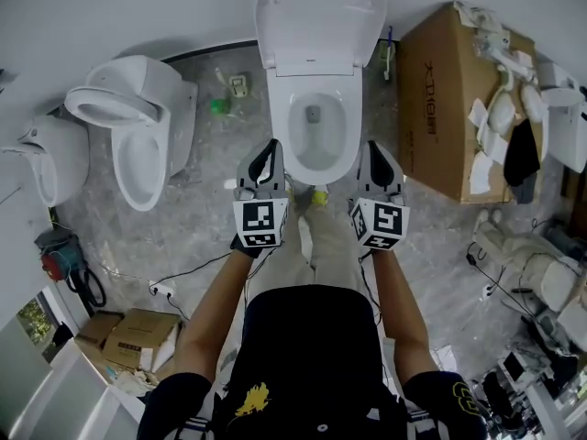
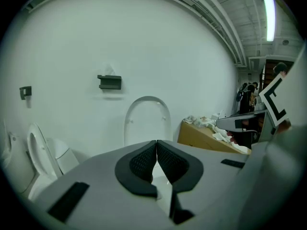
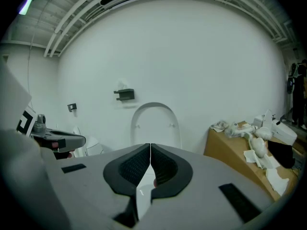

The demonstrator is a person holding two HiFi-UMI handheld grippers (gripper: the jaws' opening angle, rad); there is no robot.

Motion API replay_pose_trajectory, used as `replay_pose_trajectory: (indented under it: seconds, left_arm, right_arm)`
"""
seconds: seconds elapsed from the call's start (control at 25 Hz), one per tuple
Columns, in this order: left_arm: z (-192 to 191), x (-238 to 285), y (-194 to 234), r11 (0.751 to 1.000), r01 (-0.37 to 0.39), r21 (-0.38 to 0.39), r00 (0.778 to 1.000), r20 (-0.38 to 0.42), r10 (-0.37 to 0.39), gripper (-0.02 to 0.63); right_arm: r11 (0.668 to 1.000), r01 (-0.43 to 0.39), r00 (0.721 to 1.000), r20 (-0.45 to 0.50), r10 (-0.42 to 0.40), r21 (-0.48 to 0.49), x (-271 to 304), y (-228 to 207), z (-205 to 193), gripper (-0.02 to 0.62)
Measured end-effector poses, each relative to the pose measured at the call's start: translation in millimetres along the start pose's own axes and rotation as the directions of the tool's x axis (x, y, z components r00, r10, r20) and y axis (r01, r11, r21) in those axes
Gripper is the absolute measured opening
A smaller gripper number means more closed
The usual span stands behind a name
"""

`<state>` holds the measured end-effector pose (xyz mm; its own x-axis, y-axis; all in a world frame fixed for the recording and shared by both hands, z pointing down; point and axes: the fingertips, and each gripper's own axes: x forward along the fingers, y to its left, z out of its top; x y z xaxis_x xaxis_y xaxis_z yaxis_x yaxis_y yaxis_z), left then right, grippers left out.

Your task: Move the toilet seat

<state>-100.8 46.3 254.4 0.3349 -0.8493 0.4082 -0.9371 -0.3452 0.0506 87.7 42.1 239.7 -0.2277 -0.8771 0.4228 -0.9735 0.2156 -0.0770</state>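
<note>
Head view: white wall (image 1: 138,7) fills the top of the frame and grey mottled floor (image 1: 211,236) fills the rest.

1. Box (image 1: 440,108): brown cardboard, right of centre on the floor, with white parts piled on its top.
2. Toilet (image 1: 284,145): white, at centre, back to the wall, bowl uncovered.
3. Second toilet (image 1: 160,99): white, left of the first and apart from it.
4. Seat (image 1: 316,16): raised, standing upright against the wall behind the bowl. Both gripper views show it as a white arch straight ahead. Seat and lid cannot be told apart.
5. Left gripper (image 1: 269,152): held near the left front of the bowl rim, well short of the seat. In the left gripper view its fingers are together and nothing is between them.
6. Right gripper (image 1: 374,152): held near the right front of the bowl rim, level with the left gripper. In the right gripper view its fingers are together and nothing is between them.
7. Bracket (image 3: 124,94): small, dark, fixed to the wall above the seat and slightly left of it.

Contact between either gripper and the bowl cannot be determined.
</note>
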Motion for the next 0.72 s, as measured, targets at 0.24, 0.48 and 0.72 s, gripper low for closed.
replay_pose_trajectory:
  seconds: [0.24, 0.48, 0.72]
  left_arm:
    - [-28.0, 20.4, -10.1, 1.0, 0.019, -0.006, 0.999, -0.029, -0.019, 0.018]
    - [-69.8, 45.1, 1.2, 0.998, -0.046, -0.053, 0.997, -0.071, 0.042, 0.02]
    - [-116.9, 59.0, 12.8, 0.99, -0.09, -0.104, 0.99, -0.119, 0.077, 0.02]
  right_arm:
    - [1.0, 0.021, 0.999, -0.042, -0.021, 0.008, 14.4, -16.2, -37.2, 0.028]
    - [0.999, 0.038, 0.996, -0.076, -0.036, 0.021, 35.4, -27.9, -74.1, 0.028]
    - [0.999, 0.043, 0.993, -0.114, -0.04, 0.022, 53.5, -33.2, -115.1, 0.028]
